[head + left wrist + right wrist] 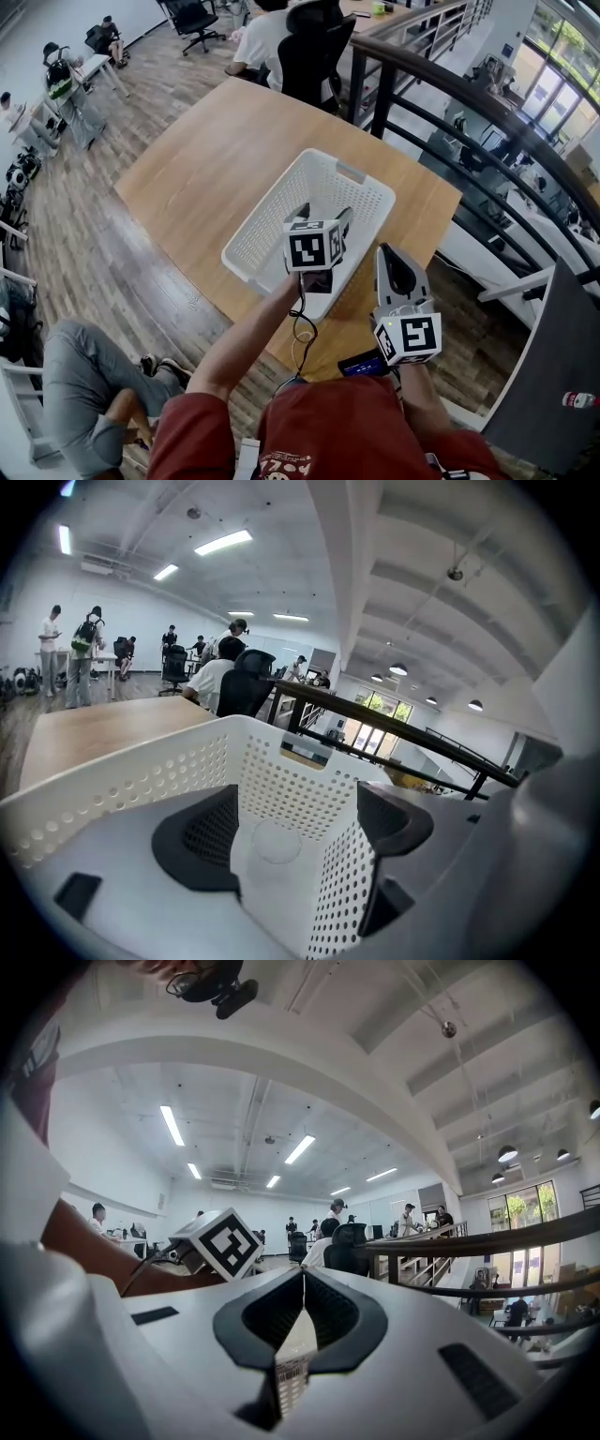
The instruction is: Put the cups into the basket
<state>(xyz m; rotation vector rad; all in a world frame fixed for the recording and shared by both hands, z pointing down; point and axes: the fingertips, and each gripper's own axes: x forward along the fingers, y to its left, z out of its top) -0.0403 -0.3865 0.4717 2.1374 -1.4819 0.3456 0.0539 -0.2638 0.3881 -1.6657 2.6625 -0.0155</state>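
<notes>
Currently left gripper [322, 214] [300, 817] over near end of white basket [272, 202] [141, 780] on bench [206, 159]. Fingers wide apart, gripping nothing. White cup [272, 855] on basket floor, seen between them. Right gripper [394, 255] [303, 1283] just beside basket, near bench edge. Fingers pressed together, empty.

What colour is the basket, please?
The basket is white with perforated walls, clearest in the head view.

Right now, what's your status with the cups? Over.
Left gripper open over the basket. Right gripper shut, empty, beside it. No cups in sight. Nothing in the way.
</notes>
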